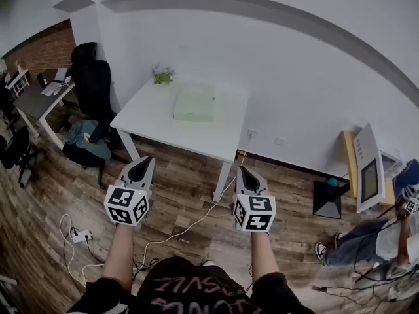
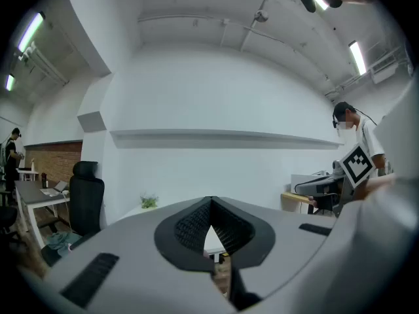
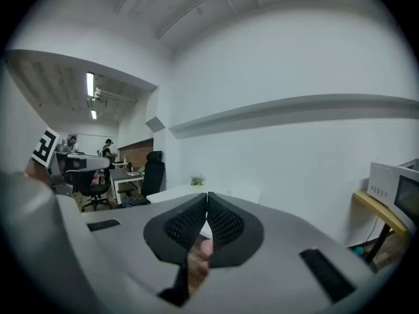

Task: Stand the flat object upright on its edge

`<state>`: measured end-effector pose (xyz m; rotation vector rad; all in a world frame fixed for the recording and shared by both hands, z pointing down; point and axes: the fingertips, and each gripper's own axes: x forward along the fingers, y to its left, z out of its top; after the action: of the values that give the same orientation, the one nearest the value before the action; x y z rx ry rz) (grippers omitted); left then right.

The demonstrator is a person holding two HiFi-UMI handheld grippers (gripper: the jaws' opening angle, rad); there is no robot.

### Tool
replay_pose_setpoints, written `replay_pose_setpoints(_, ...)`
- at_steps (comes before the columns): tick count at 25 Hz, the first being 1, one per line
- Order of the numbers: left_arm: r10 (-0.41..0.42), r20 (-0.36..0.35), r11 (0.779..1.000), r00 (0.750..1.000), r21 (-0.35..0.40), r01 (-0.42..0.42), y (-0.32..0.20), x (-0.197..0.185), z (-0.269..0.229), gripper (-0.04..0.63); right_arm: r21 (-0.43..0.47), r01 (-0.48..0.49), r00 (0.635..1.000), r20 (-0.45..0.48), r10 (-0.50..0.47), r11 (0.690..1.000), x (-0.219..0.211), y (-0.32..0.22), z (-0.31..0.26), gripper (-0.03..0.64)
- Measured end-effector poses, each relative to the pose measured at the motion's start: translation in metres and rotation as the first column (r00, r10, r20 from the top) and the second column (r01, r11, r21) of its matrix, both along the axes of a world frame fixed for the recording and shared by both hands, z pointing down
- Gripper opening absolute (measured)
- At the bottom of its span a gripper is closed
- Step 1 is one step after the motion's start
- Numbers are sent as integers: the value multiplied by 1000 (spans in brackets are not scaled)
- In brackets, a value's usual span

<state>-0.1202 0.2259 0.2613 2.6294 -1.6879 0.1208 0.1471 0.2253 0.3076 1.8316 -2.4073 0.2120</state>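
- The box [image 1: 194,105] is seen lying flat on the far table [image 1: 147,120], untouched; no step is judged done.
- The left gripper [image 1: 145,161] and right gripper [image 1: 243,171] are held closed and empty, well short of it.

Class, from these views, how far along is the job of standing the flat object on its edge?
Done: nothing; the flat object lies flat on the table. In hand: nothing; the left tool and right tool are shut, empty, over the floor short of the table. Left: approach, grip it, and tip it onto its edge.
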Motion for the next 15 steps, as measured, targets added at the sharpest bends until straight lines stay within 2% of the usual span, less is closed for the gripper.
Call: replay_pose_setpoints(15, 30, -19, 999, 999, 17, -29, 8, -36, -2, 14, 22, -25, 999, -25, 25, 999, -36, 12, -7, 25)
